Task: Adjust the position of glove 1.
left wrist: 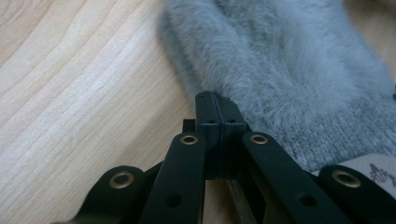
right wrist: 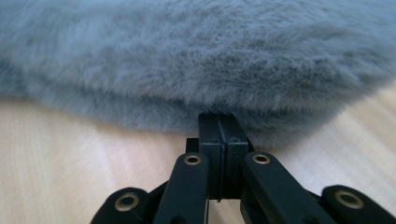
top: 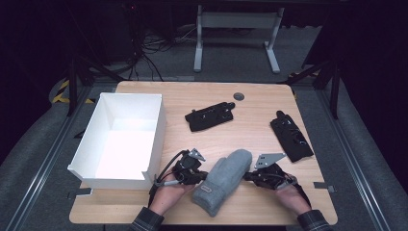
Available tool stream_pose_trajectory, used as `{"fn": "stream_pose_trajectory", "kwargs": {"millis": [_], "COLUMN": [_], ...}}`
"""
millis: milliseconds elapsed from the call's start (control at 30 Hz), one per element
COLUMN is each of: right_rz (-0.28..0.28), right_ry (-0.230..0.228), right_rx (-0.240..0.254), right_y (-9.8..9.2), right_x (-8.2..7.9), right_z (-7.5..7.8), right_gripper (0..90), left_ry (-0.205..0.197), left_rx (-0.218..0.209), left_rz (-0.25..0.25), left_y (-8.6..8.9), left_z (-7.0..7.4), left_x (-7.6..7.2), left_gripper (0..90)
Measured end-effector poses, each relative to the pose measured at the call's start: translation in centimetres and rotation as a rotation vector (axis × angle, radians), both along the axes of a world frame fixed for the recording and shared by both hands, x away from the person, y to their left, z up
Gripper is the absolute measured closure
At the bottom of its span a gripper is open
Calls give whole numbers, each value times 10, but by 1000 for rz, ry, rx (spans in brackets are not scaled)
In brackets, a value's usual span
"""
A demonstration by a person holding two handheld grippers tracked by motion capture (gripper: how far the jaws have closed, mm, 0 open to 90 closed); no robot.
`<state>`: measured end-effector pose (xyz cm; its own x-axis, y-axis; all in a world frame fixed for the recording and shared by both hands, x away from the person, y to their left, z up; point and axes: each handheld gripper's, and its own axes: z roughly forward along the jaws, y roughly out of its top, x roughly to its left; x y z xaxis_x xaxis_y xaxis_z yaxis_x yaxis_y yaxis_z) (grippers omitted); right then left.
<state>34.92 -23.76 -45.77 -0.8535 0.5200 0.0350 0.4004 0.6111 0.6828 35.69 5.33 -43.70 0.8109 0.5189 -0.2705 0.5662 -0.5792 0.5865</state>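
I have the grey mitten (top: 223, 180) lying flat near my edge of the table (top: 250, 120), cuff toward me and fingertip end pointing away. My left gripper (top: 201, 177) meets it on its left side near the cuff; in the left gripper view the jaws stand pressed together with their tips at the furry edge (left wrist: 261, 60), and I cannot tell whether any fabric is pinched between them. My right gripper (top: 250, 175) meets the mitten's right side about halfway up; in the right gripper view its jaws are likewise together, tips against the fur's lower rim (right wrist: 196, 60), and again a true pinch is not certain.

If I mean to lift, I judge the grips worth checking first: fur alone may slip out, so each jaw pair should bite the knit under the pile, not just the hairs. Raising both hands evenly would keep the mitten from sagging or twisting.

Left of the mitten stands the white box (top: 159, 130), open at the top, its near corner close to my left gripper; that looks the likely place to carry it, so I should clear the wall on the way over. Beyond the mitten lies one black holder (top: 210, 115), and to its right another (top: 291, 135). Farther still sits a small grey disc (top: 238, 96).
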Motion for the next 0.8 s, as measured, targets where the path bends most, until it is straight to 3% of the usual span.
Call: {"fn": "stream_pose_trajectory", "kwargs": {"millis": [233,433,667,800], "right_rz": [-24,-47,-41,-35], "right_ry": [-16,-33,-49,-57], "right_rx": [-10,-11,-14,-16], "right_y": [9,15,19,21], "right_x": [24,38,41,41], "right_z": [-1,-1,-1,0], "right_gripper": [900,900,900,900], "left_ry": [20,24,33,17], "left_rx": [-31,-32,-33,-19], "left_rz": [-26,-49,-91,-66], "left_y": [-6,-14,-28,-21], "left_z": [-2,-2,-5,-3], "left_x": [0,-6,-12,-11], "left_gripper": [900,900,900,863]}}
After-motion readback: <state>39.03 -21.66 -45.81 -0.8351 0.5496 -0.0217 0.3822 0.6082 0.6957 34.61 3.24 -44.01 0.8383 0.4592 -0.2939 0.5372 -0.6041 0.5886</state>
